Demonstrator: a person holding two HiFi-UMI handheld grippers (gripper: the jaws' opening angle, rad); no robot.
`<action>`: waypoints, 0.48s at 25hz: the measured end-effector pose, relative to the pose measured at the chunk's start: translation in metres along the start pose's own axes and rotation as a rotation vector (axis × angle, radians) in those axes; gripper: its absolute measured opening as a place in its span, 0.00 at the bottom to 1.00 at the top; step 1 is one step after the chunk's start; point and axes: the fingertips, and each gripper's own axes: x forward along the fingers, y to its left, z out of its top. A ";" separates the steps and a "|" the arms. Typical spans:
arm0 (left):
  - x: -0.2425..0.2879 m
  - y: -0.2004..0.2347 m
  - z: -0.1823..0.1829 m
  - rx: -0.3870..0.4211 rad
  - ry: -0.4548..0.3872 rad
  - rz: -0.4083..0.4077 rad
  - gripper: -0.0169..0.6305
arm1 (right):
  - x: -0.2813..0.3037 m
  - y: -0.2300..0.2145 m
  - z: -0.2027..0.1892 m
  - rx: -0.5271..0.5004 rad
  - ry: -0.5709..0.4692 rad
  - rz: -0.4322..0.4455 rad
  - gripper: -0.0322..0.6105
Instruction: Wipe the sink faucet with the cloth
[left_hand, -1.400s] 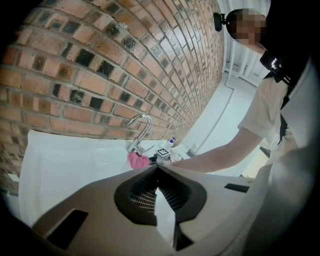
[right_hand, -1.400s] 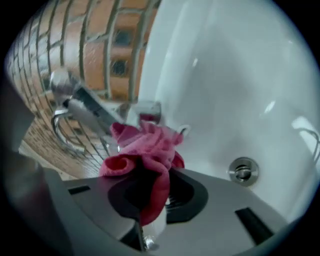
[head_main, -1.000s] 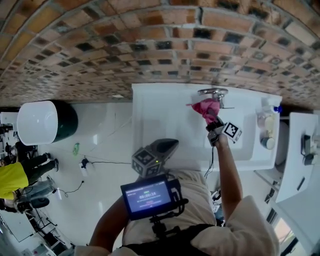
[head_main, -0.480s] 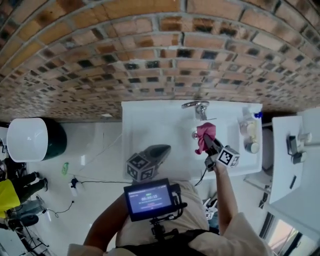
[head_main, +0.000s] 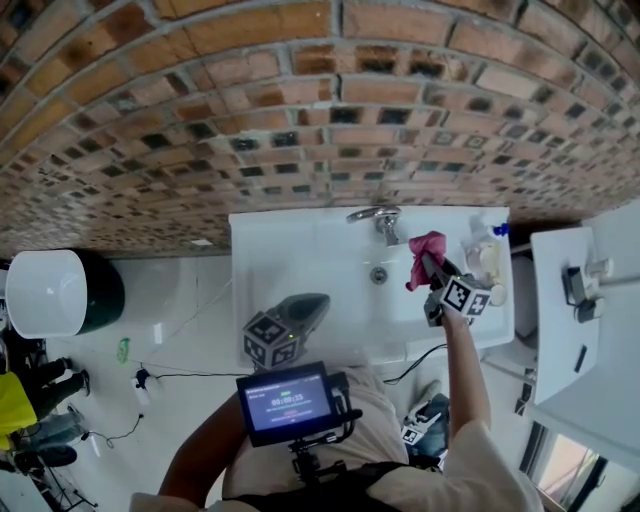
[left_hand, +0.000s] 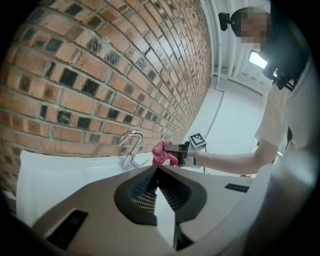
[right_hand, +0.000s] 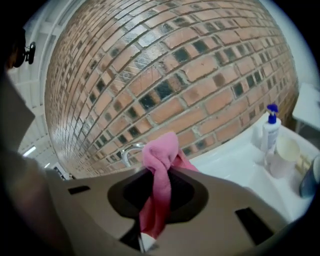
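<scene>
A chrome faucet (head_main: 369, 215) stands at the back of the white sink (head_main: 290, 250), against the brick wall. My right gripper (head_main: 428, 262) is shut on a pink cloth (head_main: 425, 250), held just right of the faucet and apart from it. In the right gripper view the cloth (right_hand: 160, 162) hangs bunched between the jaws of the right gripper (right_hand: 158, 175), with the faucet (right_hand: 129, 151) behind it to the left. My left gripper (head_main: 322, 297) hovers over the sink's front left, shut and holding nothing. The left gripper view shows the left gripper (left_hand: 157, 171), the faucet (left_hand: 129, 148) and the cloth (left_hand: 162, 153).
A pump bottle (right_hand: 270, 131) and a cup (right_hand: 284, 150) stand on the sink's right ledge (head_main: 487, 262). A white counter (head_main: 560, 330) lies further right. A round white-lidded bin (head_main: 55, 292) stands on the floor at the left.
My right gripper has drawn the cloth off the faucet and moved it to the right, over the sink's right side. The left gripper has stayed over the front left.
</scene>
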 end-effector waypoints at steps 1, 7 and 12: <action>-0.001 0.002 0.001 -0.001 -0.002 0.006 0.03 | 0.004 -0.004 0.012 -0.029 0.012 -0.009 0.17; -0.003 0.018 0.013 -0.011 -0.021 0.048 0.03 | 0.068 -0.043 0.051 -0.220 0.198 -0.112 0.17; -0.001 0.021 0.013 -0.013 -0.012 0.065 0.03 | 0.137 -0.081 0.018 -0.439 0.522 -0.131 0.17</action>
